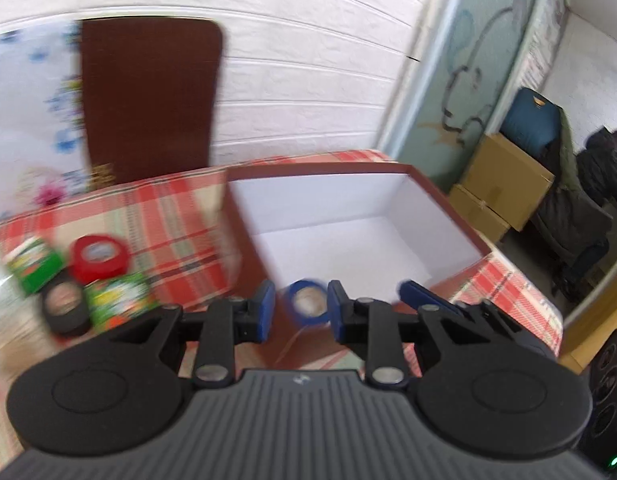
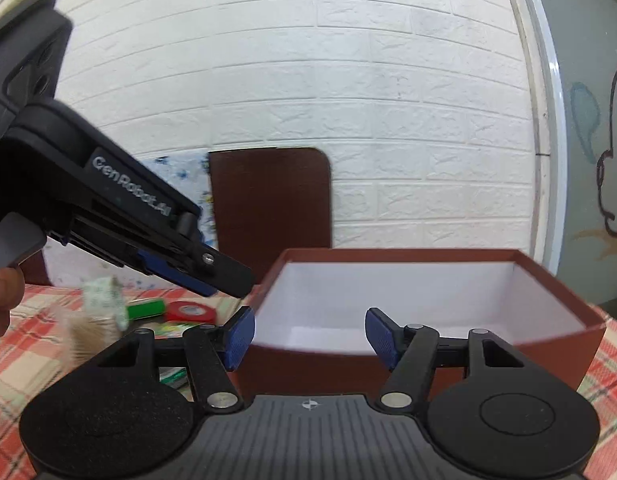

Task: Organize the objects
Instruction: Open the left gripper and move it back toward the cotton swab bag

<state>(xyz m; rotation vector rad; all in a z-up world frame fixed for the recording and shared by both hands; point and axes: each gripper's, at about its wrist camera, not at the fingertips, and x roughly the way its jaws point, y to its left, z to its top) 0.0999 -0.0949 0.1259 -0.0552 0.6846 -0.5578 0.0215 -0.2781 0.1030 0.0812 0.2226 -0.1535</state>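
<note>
Friend: Left wrist view first. What is on the far left?

Me: Four rolls of tape sit close together on the checked cloth [image 1: 168, 216]. One green roll [image 1: 32, 266] is furthest left. Next to it is a red roll [image 1: 100, 258]. A black roll [image 1: 64, 308] and another green roll [image 1: 120, 300] lie nearer to me.

Friend: What comes next?

Me: My left claw [image 1: 301, 288]. Its two blue pads are pulled in close, with only a small gap. The blue tape roll [image 1: 306, 302] shows right in that gap, with its hole facing me. It is blurry, so I cannot tell if the pads pinch it or if it is just past them.

Friend: Where is the box?

Me: The open box [image 1: 328, 196] stands just behind that claw and to the right. It is brown outside and white inside. The blue roll is at its near left corner, below the rim.

Friend: And the right wrist view?

Me: My left claw pokes in from the left, with its tip near the box's left wall. My right claw [image 2: 309, 314] is spread wide and holds nothing. It points at the near wall of the box.
</note>
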